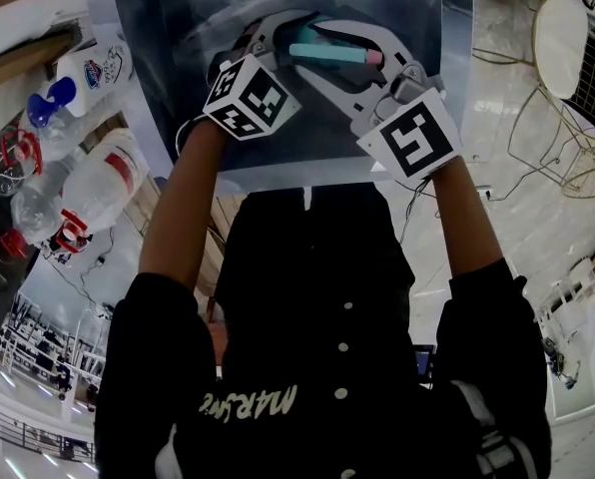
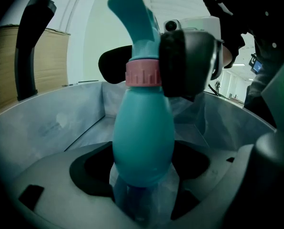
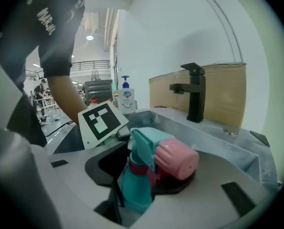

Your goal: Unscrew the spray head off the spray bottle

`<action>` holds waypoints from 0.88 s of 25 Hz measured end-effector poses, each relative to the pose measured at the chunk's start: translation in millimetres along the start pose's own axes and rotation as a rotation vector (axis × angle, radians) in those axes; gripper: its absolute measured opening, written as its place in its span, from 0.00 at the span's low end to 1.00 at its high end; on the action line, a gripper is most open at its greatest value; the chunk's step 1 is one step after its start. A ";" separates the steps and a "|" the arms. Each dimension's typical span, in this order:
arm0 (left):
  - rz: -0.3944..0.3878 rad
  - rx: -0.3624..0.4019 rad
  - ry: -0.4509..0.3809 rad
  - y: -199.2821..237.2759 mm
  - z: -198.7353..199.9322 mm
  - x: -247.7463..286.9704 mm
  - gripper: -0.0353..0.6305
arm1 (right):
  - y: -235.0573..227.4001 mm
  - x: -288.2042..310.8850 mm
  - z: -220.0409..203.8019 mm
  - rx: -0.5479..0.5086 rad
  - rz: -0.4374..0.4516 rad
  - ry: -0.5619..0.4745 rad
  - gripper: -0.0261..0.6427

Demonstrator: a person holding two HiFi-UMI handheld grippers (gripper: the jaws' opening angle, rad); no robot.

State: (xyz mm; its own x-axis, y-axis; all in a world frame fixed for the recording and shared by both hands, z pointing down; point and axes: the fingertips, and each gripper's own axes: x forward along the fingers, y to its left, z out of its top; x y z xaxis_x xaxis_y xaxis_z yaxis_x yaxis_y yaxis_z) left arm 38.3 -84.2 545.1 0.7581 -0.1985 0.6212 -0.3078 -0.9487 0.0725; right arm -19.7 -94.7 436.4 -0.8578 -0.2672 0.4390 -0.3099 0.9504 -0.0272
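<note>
One teal plastic spray bottle [image 2: 144,128] sitting clamped in left gripper [image 2: 143,168]; right gripper [image 3: 147,175] clamping its one pink-tipped spray head [image 3: 173,159].

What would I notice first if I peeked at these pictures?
The bright teal spray bottle jumps out first, clamped in the left gripper right in the middle, over the sink. The right gripper is closed on its spray head, the part with the pink tip. Behind them a black faucet stands at the sink's back edge.
</note>
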 end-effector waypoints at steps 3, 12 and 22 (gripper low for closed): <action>-0.018 0.017 0.001 -1.4 1.5 1.7 0.63 | 2.9 -2.3 -1.9 -0.103 0.110 0.016 0.29; -0.114 0.070 0.001 -13.5 3.8 4.5 0.63 | 20.2 -11.1 -5.9 -0.257 0.538 0.128 0.28; -0.157 0.094 -0.043 -19.6 1.5 1.3 0.63 | 24.1 -12.9 -6.9 -0.178 0.537 0.088 0.28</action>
State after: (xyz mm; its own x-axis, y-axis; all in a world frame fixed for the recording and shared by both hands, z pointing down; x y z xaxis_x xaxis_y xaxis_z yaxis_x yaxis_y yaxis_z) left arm 46.1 -66.2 543.3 0.8172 -0.0545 0.5737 -0.1299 -0.9873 0.0912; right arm -13.3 -67.2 436.4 -0.8360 0.2674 0.4792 0.2403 0.9635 -0.1184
